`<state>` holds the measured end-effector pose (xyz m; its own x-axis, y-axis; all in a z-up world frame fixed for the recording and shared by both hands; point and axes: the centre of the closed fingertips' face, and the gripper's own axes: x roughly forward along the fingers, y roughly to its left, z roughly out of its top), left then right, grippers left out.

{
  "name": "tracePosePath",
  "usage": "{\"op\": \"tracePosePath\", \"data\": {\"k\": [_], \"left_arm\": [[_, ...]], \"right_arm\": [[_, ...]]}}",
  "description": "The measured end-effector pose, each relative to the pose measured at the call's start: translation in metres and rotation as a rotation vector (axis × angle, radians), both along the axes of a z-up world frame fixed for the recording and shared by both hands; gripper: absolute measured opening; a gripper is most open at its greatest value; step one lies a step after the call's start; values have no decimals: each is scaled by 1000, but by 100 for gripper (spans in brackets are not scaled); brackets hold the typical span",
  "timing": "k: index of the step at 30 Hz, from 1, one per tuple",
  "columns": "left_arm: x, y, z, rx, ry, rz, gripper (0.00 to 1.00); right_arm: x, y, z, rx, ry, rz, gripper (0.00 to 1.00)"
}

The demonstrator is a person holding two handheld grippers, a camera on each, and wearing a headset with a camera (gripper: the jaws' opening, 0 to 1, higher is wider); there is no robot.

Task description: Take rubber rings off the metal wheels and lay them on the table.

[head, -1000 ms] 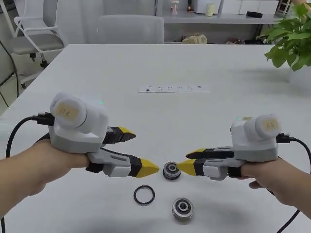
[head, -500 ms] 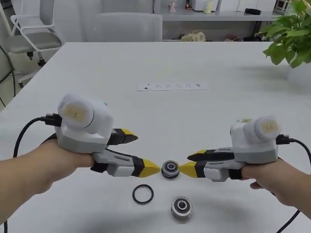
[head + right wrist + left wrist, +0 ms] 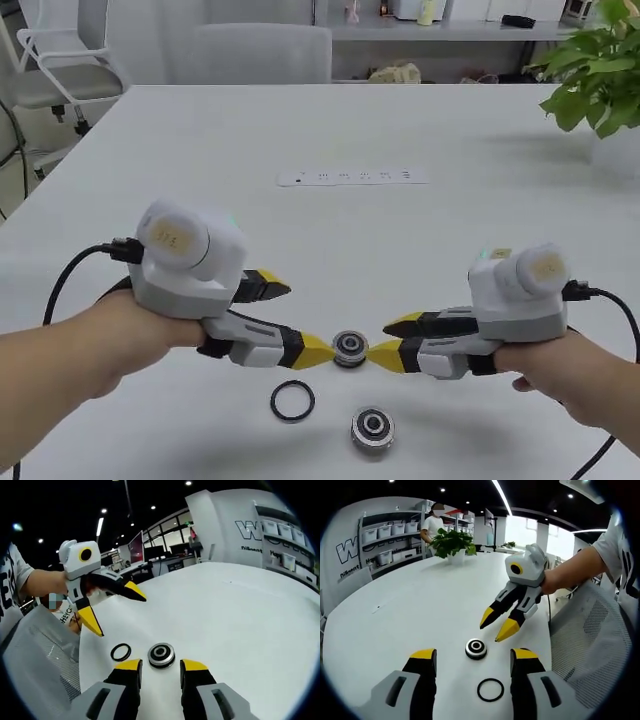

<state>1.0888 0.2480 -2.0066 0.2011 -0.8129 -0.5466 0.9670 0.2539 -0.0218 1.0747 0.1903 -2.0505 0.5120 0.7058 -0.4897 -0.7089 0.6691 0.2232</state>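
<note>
Rubber ring (image 3: 292, 401), a thin black hoop already free of any wheel, lies flat on the white table (image 3: 200, 150) with its opening facing up. It sits just on the person's side of the left gripper's (image 3: 303, 320) lower tip. In the left gripper view the ring (image 3: 490, 689) lies near the right-hand jaw.

That left gripper (image 3: 473, 653) is spread wide and holds nothing. Its jaws are black with smooth yellow wedge tips, on a grey and white body.

Just beyond its lower tip lies a metal wheel (image 3: 350, 346), a small round disc lying flat with its axis upright and its bore facing the ceiling. Its steel face is shiny, with a dark band around it. In the head view the lower tips of both grippers point at it from either side and look to meet its edge, though I cannot tell whether they actually touch it. In the left gripper view the wheel (image 3: 476, 648) sits ahead, between the spread jaws.

A second wheel (image 3: 372, 429), also flat, rests nearer the person than the right gripper's tips.

The right gripper (image 3: 382, 338) is parted much less than the left and grips nothing. In its own view the wheel (image 3: 161, 656) lies just ahead of the gap between its jaws (image 3: 161, 666).
</note>
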Motion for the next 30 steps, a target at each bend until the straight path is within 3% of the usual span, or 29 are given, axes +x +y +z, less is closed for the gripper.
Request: {"op": "tracePosePath", "data": {"k": [30], "left_arm": [[1, -22, -27, 23, 49, -21, 42]], "right_arm": [[-3, 2, -12, -35, -2, 23, 28]]}}
